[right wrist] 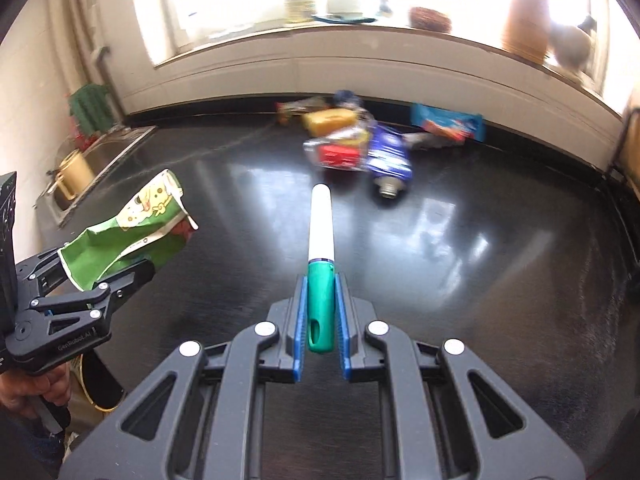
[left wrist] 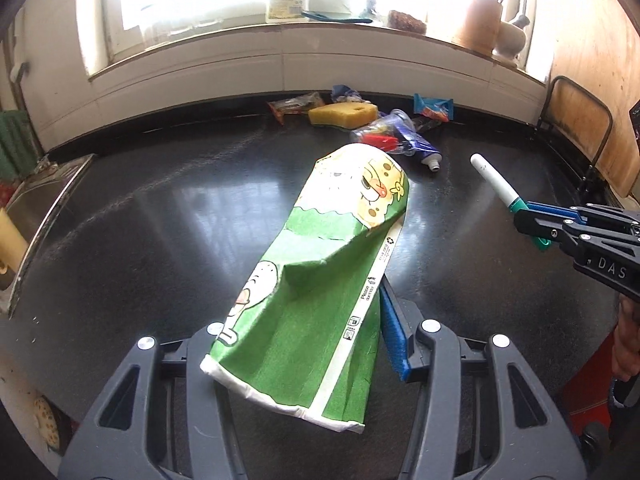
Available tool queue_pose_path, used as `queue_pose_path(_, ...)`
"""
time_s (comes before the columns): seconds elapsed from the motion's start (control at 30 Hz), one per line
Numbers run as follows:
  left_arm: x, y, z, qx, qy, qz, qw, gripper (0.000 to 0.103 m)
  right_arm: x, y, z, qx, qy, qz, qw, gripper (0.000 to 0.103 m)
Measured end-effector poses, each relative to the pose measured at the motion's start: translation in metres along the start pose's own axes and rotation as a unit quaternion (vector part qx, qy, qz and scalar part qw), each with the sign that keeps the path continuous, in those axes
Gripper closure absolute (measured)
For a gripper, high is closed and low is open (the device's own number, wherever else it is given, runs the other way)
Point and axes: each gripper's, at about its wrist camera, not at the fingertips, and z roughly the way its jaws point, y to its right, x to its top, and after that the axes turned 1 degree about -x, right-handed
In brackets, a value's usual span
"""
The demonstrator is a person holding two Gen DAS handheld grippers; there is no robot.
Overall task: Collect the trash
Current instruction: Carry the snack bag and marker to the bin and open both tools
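Holding one piece of rubbish in each gripper, the person looks to be midway through the collecting. The left gripper point(left wrist: 316, 344) has its jaws clamped on the near end of a crumpled green paper bag point(left wrist: 320, 272), which sticks out forward above the worktop. The right gripper point(right wrist: 321, 312) is closed on the green cap of a white marker point(right wrist: 321, 224) that points toward the far wall. Neither item is dropped yet, so the next move probably calls for carrying both to a bin. A gold-rimmed round container point(right wrist: 98, 390) at the near left, below the counter edge, may be that bin, though I cannot be sure. More rubbish waits on the far side of the black worktop point(left wrist: 160, 240): a yellow sponge point(left wrist: 342, 114), a blue tube point(right wrist: 390, 160), a clear packet with red inside point(right wrist: 340, 152) and some wrappers point(right wrist: 446, 124). A steel sink point(right wrist: 108, 152) sits at the far left, and a bright window sill point(left wrist: 360, 36) with jars runs along the far wall.
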Motion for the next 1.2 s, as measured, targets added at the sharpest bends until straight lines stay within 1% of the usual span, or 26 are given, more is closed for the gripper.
queue_pose_path(0.1, -0.016, -0.033, -0.028, 0.032, 0.011, -0.028, 0.999, 0.053, 0.006, -0.045, 0.008, 0.041, -0.003, -0.035, 0.999, 0.089)
queue_pose_path(0.13, -0.025, -0.048, -0.041, 0.049, 0.015, -0.044, 0.9978, 0.053, 0.007, -0.066, 0.013, 0.064, -0.005, -0.048, 0.997, 0.089)
queue_pose_path(0.2, -0.042, -0.072, -0.061, 0.079, 0.017, -0.067, 0.9945, 0.053, 0.008, -0.112, 0.023, 0.111, -0.011, -0.08, 0.991, 0.089)
queue_pose_path(0.3, -0.078, -0.114, -0.095, 0.134, 0.017, -0.105, 0.9853, 0.053, 0.005, -0.175, 0.036, 0.176, -0.028, -0.12, 0.977, 0.089)
queue_pose_path(0.37, -0.107, -0.145, -0.117, 0.166, 0.009, -0.137, 0.9764, 0.053, -0.003, -0.229, 0.047, 0.222, -0.046, -0.158, 0.961, 0.089)
queue_pose_path(0.4, -0.122, -0.159, -0.126, 0.181, 0.004, -0.154, 0.9713, 0.053, -0.007, -0.247, 0.051, 0.238, -0.053, -0.172, 0.954, 0.089)
queue_pose_path(0.43, -0.138, -0.173, -0.134, 0.192, -0.003, -0.17, 0.9665, 0.053, -0.016, -0.278, 0.056, 0.264, -0.067, -0.194, 0.942, 0.089)
queue_pose_path(0.5, -0.176, -0.202, -0.149, 0.213, -0.023, -0.207, 0.9546, 0.053, -0.029, -0.316, 0.062, 0.29, -0.088, -0.222, 0.927, 0.089)
queue_pose_path(0.53, -0.197, -0.215, -0.155, 0.227, -0.034, -0.224, 0.9474, 0.053, -0.04, -0.34, 0.065, 0.306, -0.103, -0.24, 0.916, 0.089)
queue_pose_path(0.57, -0.214, -0.225, -0.159, 0.233, -0.045, -0.235, 0.9426, 0.053, -0.049, -0.359, 0.068, 0.315, -0.114, -0.254, 0.907, 0.089)
queue_pose_path(0.6, -0.234, -0.236, -0.162, 0.238, -0.055, -0.252, 0.9363, 0.053, -0.062, -0.38, 0.073, 0.325, -0.13, -0.272, 0.896, 0.089)
queue_pose_path(0.67, -0.263, -0.254, -0.16, 0.239, -0.072, -0.275, 0.9283, 0.053, -0.079, -0.407, 0.083, 0.335, -0.156, -0.288, 0.883, 0.089)
queue_pose_path(0.7, -0.277, -0.262, -0.155, 0.242, -0.079, -0.286, 0.9238, 0.053, -0.091, -0.424, 0.093, 0.338, -0.176, -0.298, 0.875, 0.089)
queue_pose_path(0.73, -0.29, -0.27, -0.149, 0.243, -0.087, -0.297, 0.9193, 0.053, -0.098, -0.435, 0.099, 0.337, -0.187, -0.303, 0.871, 0.089)
queue_pose_path(0.8, -0.316, -0.287, -0.131, 0.226, -0.102, -0.328, 0.9115, 0.053, -0.112, -0.454, 0.115, 0.331, -0.204, -0.315, 0.866, 0.089)
queue_pose_path(0.9, -0.346, -0.306, -0.105, 0.214, -0.117, -0.356, 0.9022, 0.053, -0.129, -0.479, 0.14, 0.315, -0.227, -0.321, 0.864, 0.089)
queue_pose_path(1.0, -0.361, -0.316, -0.082, 0.202, -0.129, -0.38, 0.8937, 0.053, -0.14, -0.491, 0.158, 0.302, -0.238, -0.326, 0.864, 0.089)
queue_pose_path(1.1, -0.369, -0.324, -0.073, 0.19, -0.134, -0.391, 0.8904, 0.052, -0.146, -0.494, 0.169, 0.289, -0.246, -0.325, 0.866, 0.089)
queue_pose_path(1.2, -0.371, -0.329, -0.069, 0.195, -0.141, -0.388, 0.8898, 0.052, -0.145, -0.493, 0.176, 0.283, -0.253, -0.321, 0.868, 0.089)
